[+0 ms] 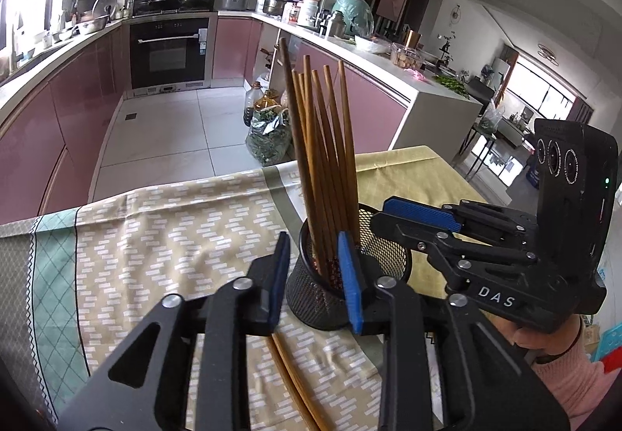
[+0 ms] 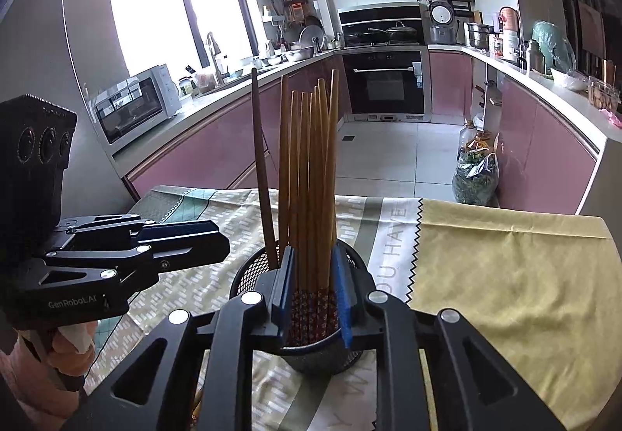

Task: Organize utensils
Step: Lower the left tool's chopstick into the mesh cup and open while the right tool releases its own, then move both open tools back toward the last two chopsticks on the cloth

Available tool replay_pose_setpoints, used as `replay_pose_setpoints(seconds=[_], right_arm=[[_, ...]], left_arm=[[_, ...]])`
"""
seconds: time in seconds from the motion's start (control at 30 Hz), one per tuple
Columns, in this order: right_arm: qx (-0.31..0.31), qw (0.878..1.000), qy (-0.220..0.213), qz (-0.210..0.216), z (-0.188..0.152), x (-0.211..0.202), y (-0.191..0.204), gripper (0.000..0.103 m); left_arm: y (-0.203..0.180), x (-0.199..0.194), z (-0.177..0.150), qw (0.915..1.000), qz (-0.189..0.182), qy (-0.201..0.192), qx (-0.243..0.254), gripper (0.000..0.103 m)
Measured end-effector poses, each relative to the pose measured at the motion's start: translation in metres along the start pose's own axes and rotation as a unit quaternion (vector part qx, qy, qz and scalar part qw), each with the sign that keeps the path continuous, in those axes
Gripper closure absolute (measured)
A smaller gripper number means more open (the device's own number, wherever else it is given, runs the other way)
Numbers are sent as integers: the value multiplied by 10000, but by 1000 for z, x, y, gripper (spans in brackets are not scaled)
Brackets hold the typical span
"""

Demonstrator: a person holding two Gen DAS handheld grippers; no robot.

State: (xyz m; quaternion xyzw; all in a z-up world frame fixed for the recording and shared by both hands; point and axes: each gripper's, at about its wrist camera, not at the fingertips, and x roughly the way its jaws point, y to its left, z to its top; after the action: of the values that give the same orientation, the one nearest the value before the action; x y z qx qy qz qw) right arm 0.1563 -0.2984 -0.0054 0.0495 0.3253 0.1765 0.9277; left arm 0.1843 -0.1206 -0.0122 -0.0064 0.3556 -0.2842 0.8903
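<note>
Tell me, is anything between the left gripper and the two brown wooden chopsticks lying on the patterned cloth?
Nothing visible. The open left gripper hovers just over the two brown wooden chopsticks; the black mesh cup stands just beyond.

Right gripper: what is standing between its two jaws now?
In the right wrist view, the right gripper has a bunch of chopsticks between its jaws, standing upright in the black mesh holder. One darker chopstick stands outside them, to the left.

- Chopsticks (image 1: 324,143) stand in a mesh cup (image 1: 342,275) near the worktop's (image 1: 155,236) far edge.
- Left gripper (image 1: 317,281) open, straddling the cup's rim.
- Right gripper (image 1: 412,213) above the cup.
</note>
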Motion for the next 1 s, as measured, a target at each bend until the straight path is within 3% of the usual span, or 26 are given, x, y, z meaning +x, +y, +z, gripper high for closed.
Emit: replay_pose_setpoints(seconds=[0.27,0.33,0.4,0.47,0.53,0.63,0.8,1.0], right_arm=[[-128,9992,-215,305,-17,-31,19,72],[-202,9988,-233,389,-24,-37,27,71],[-260,9983,-200,475,-30,-39,34,70],[-297,9981,-123,527,-38,-39,40,63],[-263,9982,-57,545,-46,-36,44,60],[-206,9981,158,554,-59,-26,49,54],[-206,9963,641,531,-83,-1,61,52],[-282,9945,918,429,-99,14,75,52]], left_arm=[[18,-29,-35,9983,543,-227,-51,55],[22,-34,-44,9974,669,-230,-106,48],[23,-39,-53,9953,922,-261,-113,34],[24,-44,-63,9924,1191,-307,-106,23],[25,-48,-73,9900,1366,-324,-123,22],[32,-55,-85,9864,1564,-411,-291,10],[36,-58,-101,9810,1890,-333,-293,6],[35,-61,-113,9780,2064,-208,-215,6]])
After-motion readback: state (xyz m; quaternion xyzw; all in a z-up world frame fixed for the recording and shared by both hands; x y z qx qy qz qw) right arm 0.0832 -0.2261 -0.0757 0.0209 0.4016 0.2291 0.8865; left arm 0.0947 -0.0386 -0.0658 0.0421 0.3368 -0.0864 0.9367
